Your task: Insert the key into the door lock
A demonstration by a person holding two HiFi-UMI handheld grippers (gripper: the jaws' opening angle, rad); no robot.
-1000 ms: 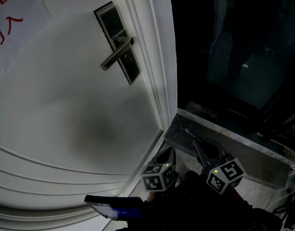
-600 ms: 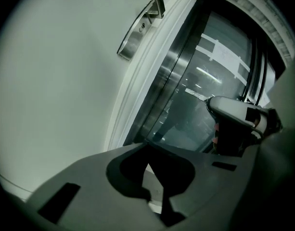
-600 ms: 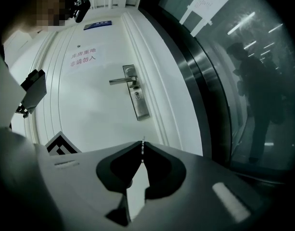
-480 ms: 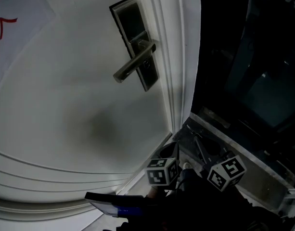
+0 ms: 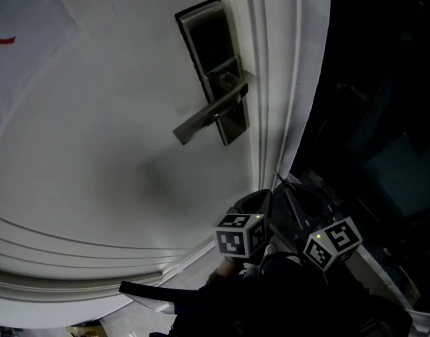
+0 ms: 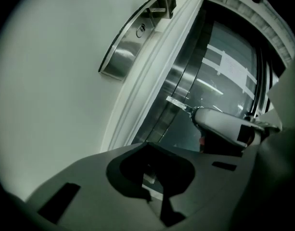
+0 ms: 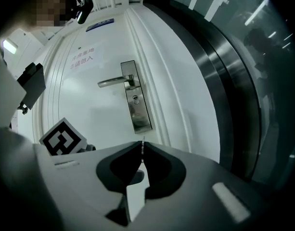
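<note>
My right gripper pinches the key edge-on, its blade pointing far toward the door. The keyhole lies ahead and slightly left, just below the handle. My left gripper has its 2 jaws pressed together, apparently empty.

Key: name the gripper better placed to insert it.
Right. The right gripper is shut on the key, aimed toward the keyhole; the left gripper is shut and empty.
</note>
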